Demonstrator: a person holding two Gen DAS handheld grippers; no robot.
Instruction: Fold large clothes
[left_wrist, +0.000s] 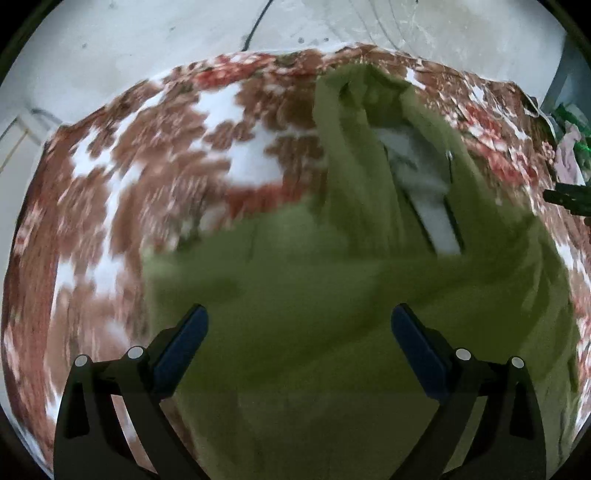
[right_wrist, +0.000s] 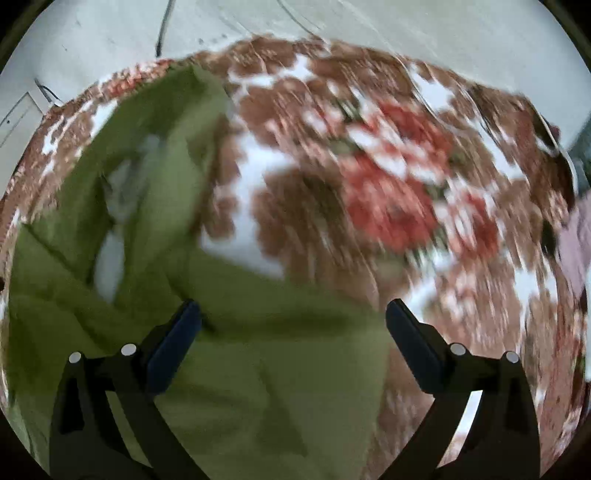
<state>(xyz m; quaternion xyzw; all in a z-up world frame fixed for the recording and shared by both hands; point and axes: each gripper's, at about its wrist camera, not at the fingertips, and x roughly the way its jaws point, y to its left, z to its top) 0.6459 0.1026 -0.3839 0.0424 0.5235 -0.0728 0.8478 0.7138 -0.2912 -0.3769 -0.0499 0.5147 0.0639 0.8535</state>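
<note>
Nearest in each wrist view, the left gripper (left_wrist: 299, 317) and the right gripper (right_wrist: 293, 314) have their jaws spread wide apart with nothing clamped between them. Beneath both lies the green garment (left_wrist: 314, 332), spread on a floral cloth (left_wrist: 129, 192) of brown, red and white that covers the surface under it. Farther along, the garment rises in rumpled folds that show a pale grey lining (left_wrist: 424, 177). Beyond the cloth's far edge is a pale floor (left_wrist: 147, 40) crossed by a dark cable (left_wrist: 255, 26). Both views are motion-blurred.
</note>
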